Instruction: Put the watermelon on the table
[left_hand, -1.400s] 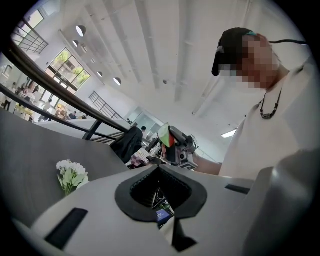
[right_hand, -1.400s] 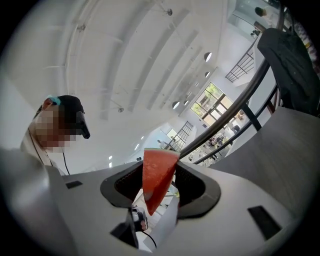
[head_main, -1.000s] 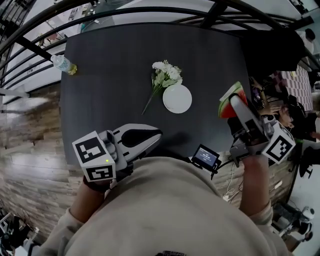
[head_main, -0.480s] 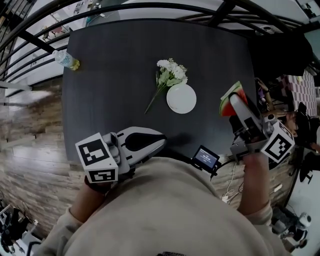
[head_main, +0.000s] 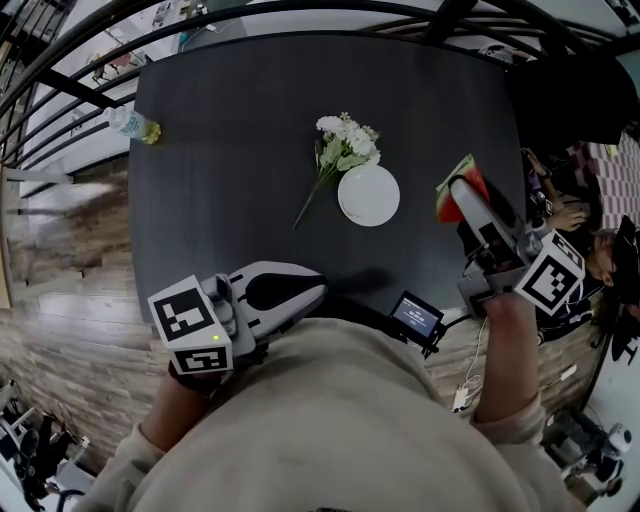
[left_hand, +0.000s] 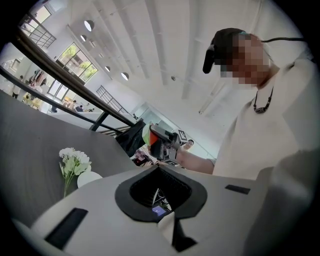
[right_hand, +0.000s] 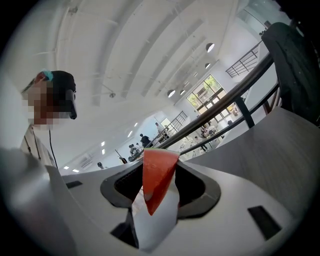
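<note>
1. Head view: the right gripper (head_main: 470, 203) has its jaws closed on the red, green-rinded wedge of watermelon (head_main: 452, 198), which sticks out of the jaw tips toward 11 o'clock from the person's hand; the wedge hangs over the dark grey rectangular table (head_main: 230, 150) near its 3 o'clock edge, and just at 3 o'clock of the round white plate (head_main: 368, 195); whether it touches the top cannot be told; the left gripper (head_main: 300, 290) lies at the table's 6 o'clock edge, tips together and empty.
2. Left gripper view: this gripper's jaws (left_hand: 161, 175) meet at the tips with nothing between them; the watermelon (left_hand: 146, 135) shows well apart at 12 o'clock, clamped in the right gripper (left_hand: 162, 142), with the bunch of white flowers (left_hand: 74, 161) off at 9 o'clock.
3. Right gripper view: the right gripper (right_hand: 159, 165) stands fairly wide, its jaws pressing on the watermelon's (right_hand: 156, 180) flanks, red flesh facing the camera and pointing down.
4. Judged step: setting down; it would go best lowered onto bare table at 3 o'clock of the plate, grip kept until the wedge rests, then jaws spread and drawn back toward 5 o'clock, so the slice neither tips nor drags.
</note>
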